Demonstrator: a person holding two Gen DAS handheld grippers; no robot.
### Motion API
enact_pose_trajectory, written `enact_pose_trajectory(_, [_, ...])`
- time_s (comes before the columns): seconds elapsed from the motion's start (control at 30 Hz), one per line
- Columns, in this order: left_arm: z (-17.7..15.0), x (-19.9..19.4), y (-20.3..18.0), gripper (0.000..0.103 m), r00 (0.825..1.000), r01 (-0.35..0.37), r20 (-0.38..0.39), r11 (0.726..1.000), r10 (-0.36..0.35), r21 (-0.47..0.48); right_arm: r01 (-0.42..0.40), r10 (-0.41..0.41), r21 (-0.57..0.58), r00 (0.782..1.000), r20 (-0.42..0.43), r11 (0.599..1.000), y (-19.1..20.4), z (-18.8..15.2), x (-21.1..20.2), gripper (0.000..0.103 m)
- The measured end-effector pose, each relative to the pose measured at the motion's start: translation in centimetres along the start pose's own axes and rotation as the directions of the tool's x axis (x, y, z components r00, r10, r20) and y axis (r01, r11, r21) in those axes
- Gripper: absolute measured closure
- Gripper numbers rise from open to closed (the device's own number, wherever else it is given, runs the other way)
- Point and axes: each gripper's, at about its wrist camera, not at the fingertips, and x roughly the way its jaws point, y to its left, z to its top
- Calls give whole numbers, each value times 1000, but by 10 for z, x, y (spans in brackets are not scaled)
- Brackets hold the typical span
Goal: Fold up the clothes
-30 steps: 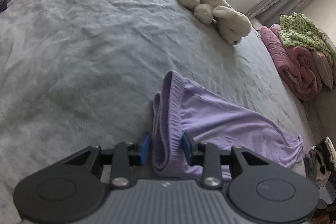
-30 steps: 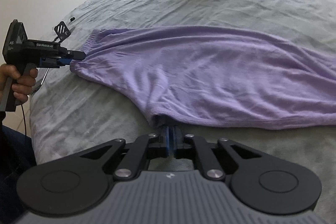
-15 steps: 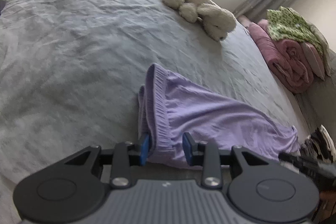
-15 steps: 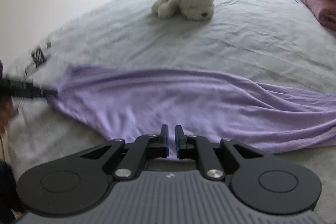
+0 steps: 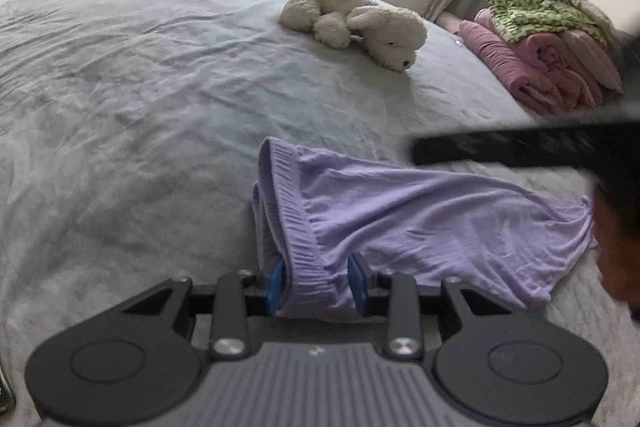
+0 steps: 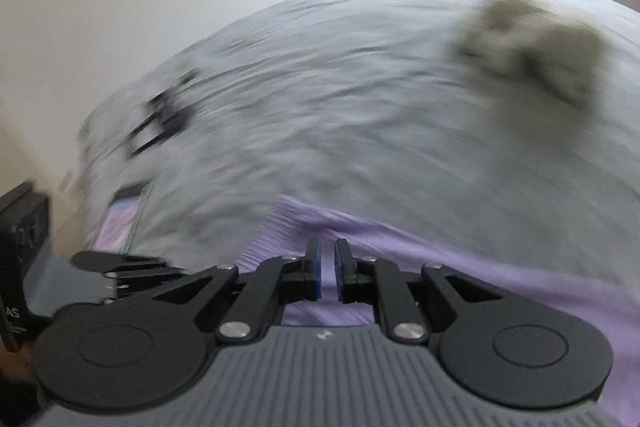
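- The lilac garment (image 5: 400, 219) lies on the grey bedspread (image 5: 140, 87), and its ribbed waistband (image 5: 294, 227) sits between the blue pads of the left gripper (image 5: 316, 285). The jaws stand fairly wide around a bunch of that band; whether the pads pinch it or only bracket it cannot be told.
- The right gripper (image 6: 327, 269) hangs just over the same lilac cloth, its jaws narrowed to a slim gap with nothing visibly between them. This view is smeared with motion blur.
- From the left gripper the garment's long axis runs away to the right, ending in a loose, crumpled hem (image 5: 568, 227) near the bed's edge. The waistband end is nearer the left hand; the hem end lies toward the right.
- In the left view a dark blurred bar (image 5: 520, 147), probably the right tool, crosses above the cloth.
- The fabric looks thin, soft knit, draping in long shallow folds. The waistband is thicker, elastic-ribbed and doubled over on itself.
- Farther off are a cream plush dog (image 5: 356, 17), fuzzy and limp, and a stack of pink and green bedding (image 5: 540, 47) beside the bed.
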Motion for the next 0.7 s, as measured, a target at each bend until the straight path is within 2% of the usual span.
enact_pose_trajectory(0.03, [0, 0, 1, 69, 1000, 2, 3, 1000, -2, -1, -34, 33, -59, 999, -28, 998, 5, 11, 9, 89])
enact_pose_trajectory(0.13, [-1, 4, 5, 69, 1000, -5, 3, 1000, 6, -19, -60, 35, -220, 993, -115, 974, 9, 33, 39, 89])
enact_pose_trajectory(0.33, [0, 5, 9, 69, 1000, -8, 20, 1000, 9, -25, -137, 25, -419, 965, -262, 897, 13, 44, 71, 89])
enact_pose_trajectory(0.37, [-1, 6, 10, 69, 1000, -2, 17, 1000, 2, -26, -152, 27, -437, 960, -280, 886, 14, 47, 75, 88])
enact_pose_trajectory(0.43, [-3, 9, 11, 69, 1000, 3, 12, 1000, -3, -24, -186, 36, -462, 949, -314, 867, 15, 50, 82, 74])
enact_pose_trajectory(0.47, [-4, 10, 11, 69, 1000, 3, 10, 1000, -3, -23, -204, 44, -468, 943, -330, 860, 16, 51, 85, 60])
enact_pose_trajectory(0.7, [-7, 9, 7, 73, 1000, 4, 10, 1000, -4, 19, -330, 88, -503, 891, -445, 799, 20, 59, 111, 60])
